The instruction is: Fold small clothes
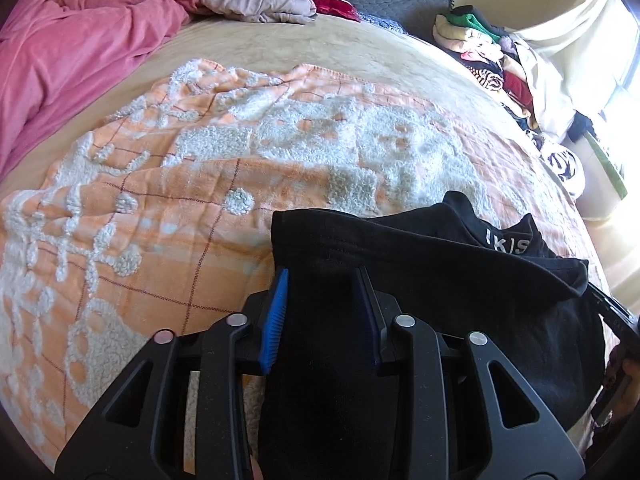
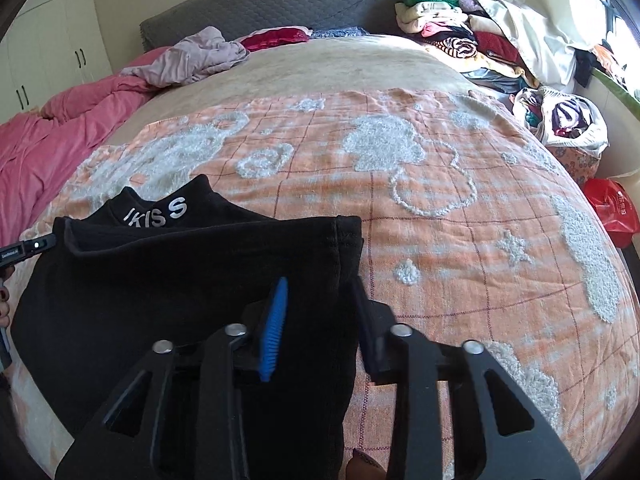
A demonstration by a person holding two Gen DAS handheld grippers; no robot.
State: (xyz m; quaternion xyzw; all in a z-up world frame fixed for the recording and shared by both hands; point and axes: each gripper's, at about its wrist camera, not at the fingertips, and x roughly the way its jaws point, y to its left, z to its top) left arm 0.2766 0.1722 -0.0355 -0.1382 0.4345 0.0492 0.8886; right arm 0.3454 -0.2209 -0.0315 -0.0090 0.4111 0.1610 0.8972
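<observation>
Both sets of jaws stood apart: the left gripper (image 1: 324,316) straddled the near left edge of the black garment (image 1: 420,280) and the right gripper (image 2: 316,320) its right edge, neither pinching cloth. It lay part-folded on the orange blanket (image 2: 460,240), collar lettering up, so closing on those edges looked the next call. The garment's near end was hidden under the gripper bodies.

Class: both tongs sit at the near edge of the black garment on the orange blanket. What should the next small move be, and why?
Probably close both tongs on the near edge and lift it. The left tongs and right tongs are open, each straddling a near corner of the black garment, which lies on the orange blanket with its lettered collar at the far end, apparently ready to fold towards.
</observation>
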